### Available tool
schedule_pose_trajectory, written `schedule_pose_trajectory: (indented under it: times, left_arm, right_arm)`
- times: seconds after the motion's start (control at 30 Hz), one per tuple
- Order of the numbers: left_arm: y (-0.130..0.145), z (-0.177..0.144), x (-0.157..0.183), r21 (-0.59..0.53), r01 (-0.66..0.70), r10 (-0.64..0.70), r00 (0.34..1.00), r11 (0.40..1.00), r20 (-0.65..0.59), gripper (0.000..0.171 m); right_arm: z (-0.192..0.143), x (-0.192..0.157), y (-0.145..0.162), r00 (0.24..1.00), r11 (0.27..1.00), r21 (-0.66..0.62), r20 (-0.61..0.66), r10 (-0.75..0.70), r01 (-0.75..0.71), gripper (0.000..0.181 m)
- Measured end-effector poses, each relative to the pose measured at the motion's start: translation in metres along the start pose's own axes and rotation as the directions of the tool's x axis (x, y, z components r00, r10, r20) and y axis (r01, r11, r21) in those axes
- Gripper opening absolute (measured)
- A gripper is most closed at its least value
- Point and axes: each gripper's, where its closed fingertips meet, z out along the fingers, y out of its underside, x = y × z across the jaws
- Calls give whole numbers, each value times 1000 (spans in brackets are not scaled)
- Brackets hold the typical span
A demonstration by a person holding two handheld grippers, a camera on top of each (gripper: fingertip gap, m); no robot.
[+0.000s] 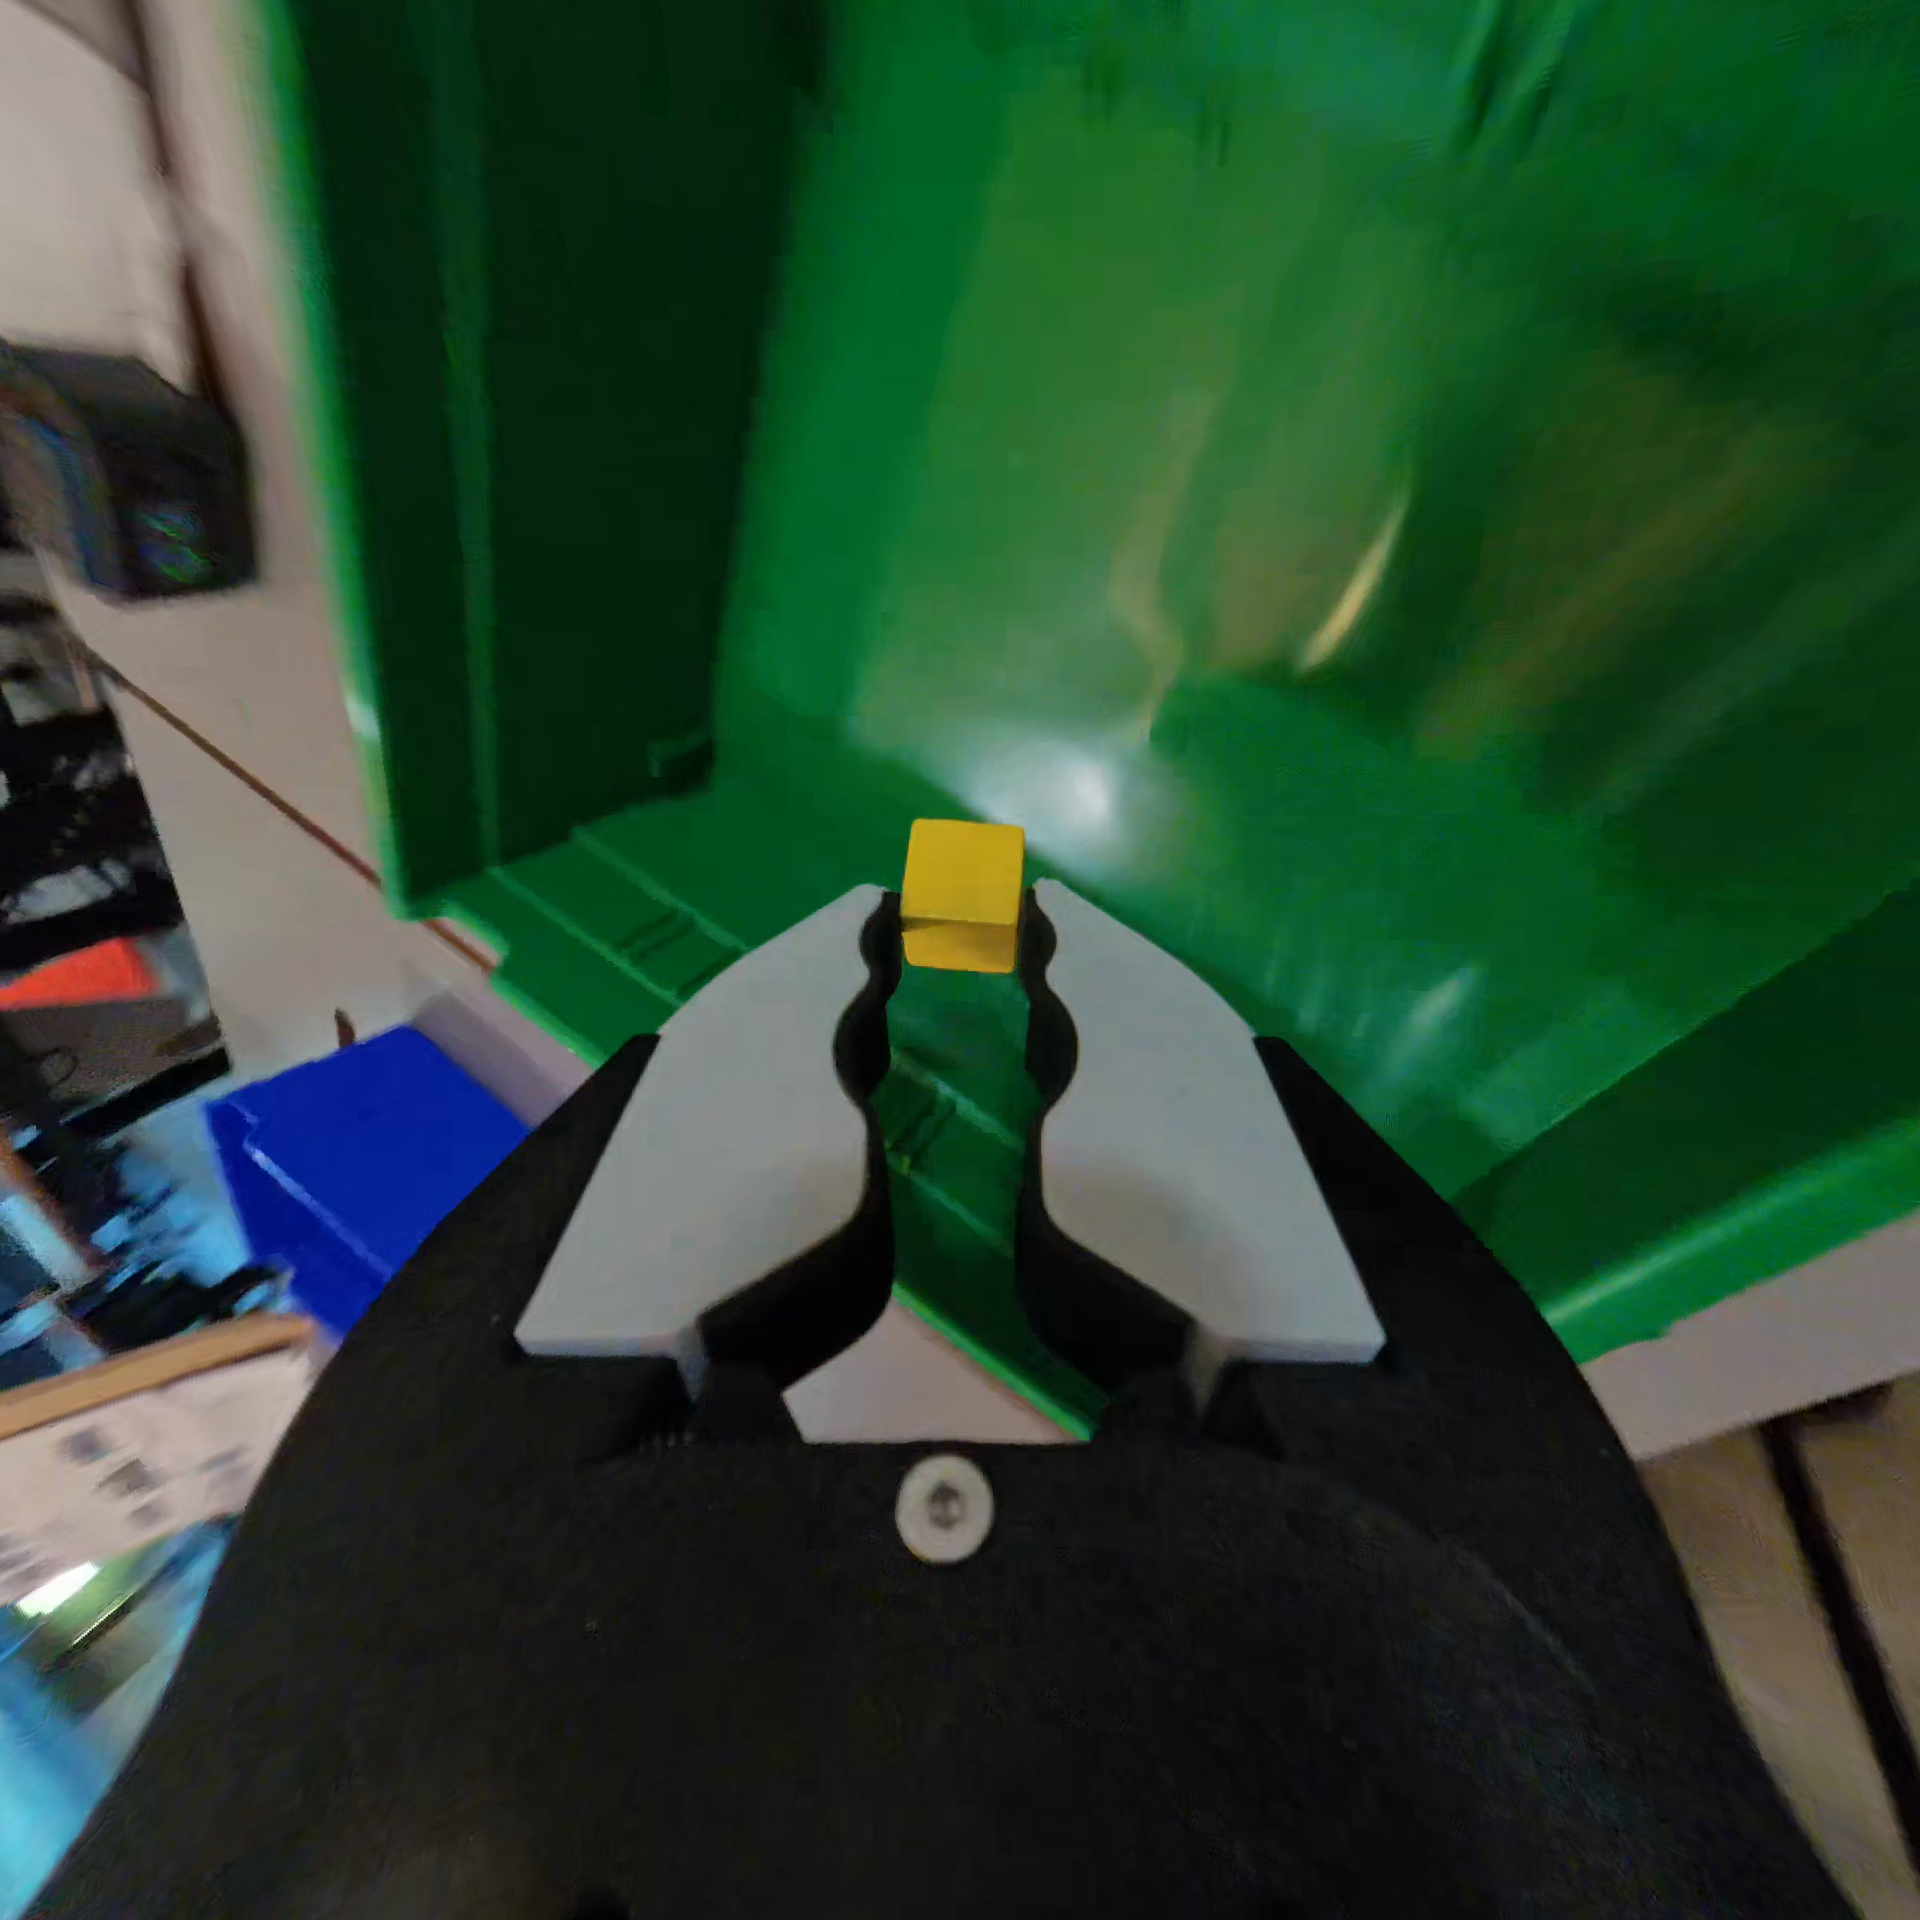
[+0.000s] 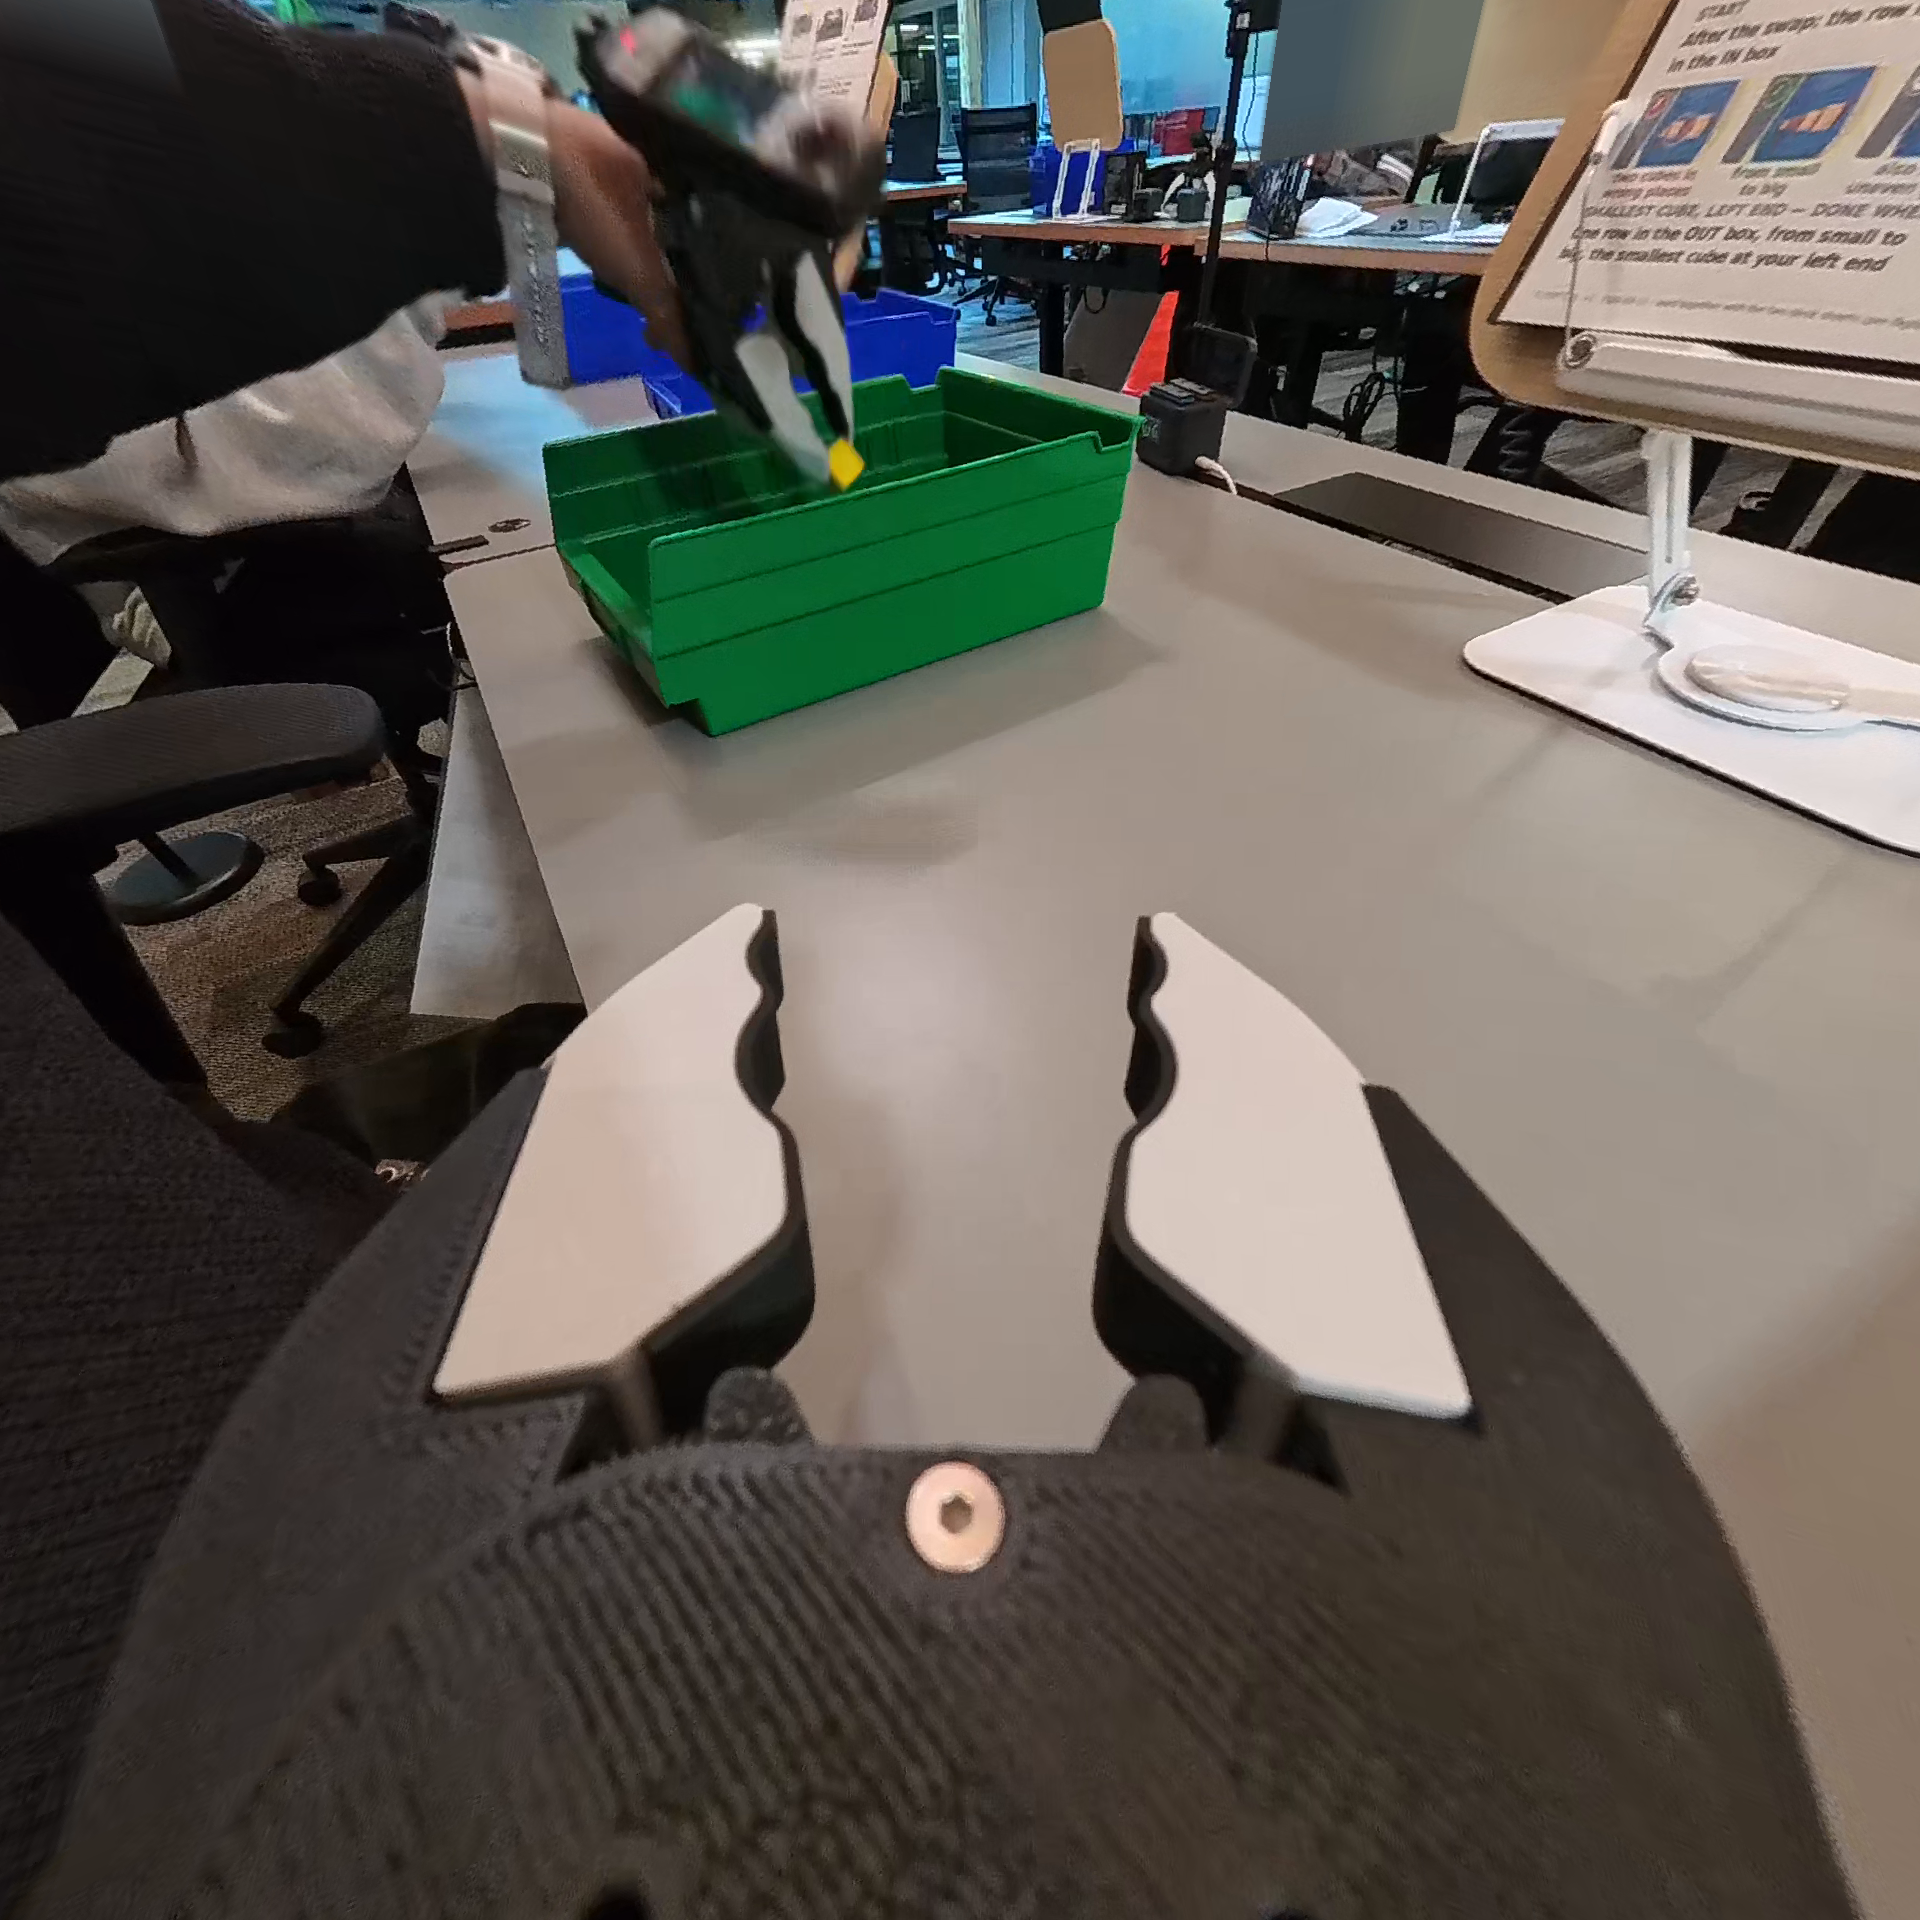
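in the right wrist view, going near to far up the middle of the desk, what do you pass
right hand-held gripper, open over bare grey desk → green bin → left hand-held gripper holding a yellow cube above the bin → blue bins → far office desks

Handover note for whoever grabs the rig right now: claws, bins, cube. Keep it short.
Left claw: shut on the yellow cube, held at the tips above the inside of the green bin, clear of its floor.
Right claw: open, empty, over bare grey table, well short of the green bin.
Blue bin: on the table beyond the green bin; its contents are hidden.
Done: cube is gripped and over the green bin.
Left: cube not set down; no other cubes visible in the green bin.
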Motion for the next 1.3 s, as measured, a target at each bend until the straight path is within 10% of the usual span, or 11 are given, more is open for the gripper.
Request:
schedule_pose_trajectory:
  times: [0.1,0.2,0.37,0.53,0.7,0.87,1.3]
  left_arm:
    - [-58,-63,10,376,158,-142,987,913,-70,22]
    - [-118,-137,44,672,317,-186,947,669,-262,22]
    - [-190,-201,136,687,626,-46,751,368,-659,22]
    - [-236,-191,230,453,817,129,437,357,-890,22]
    - [-250,-167,282,326,850,181,274,413,-944,22]
    - [-243,-157,297,361,806,207,297,469,-932,22]
    - [-241,-139,305,353,783,211,284,513,-935,22]
  right_arm:
    - [3,-4,0,1000,1000,6,16,13,-13,64]
    - [5,-10,-4,998,999,31,40,40,-41,62]
    - [4,-25,-21,989,986,118,105,108,-120,60]
    - [1,-45,-30,948,957,142,232,218,-254,54]
    - [6,-49,-19,803,849,64,369,469,-525,43]
    - [16,-55,9,681,790,-148,430,593,-595,46]
    - [26,-67,38,729,832,-281,401,555,-478,34]
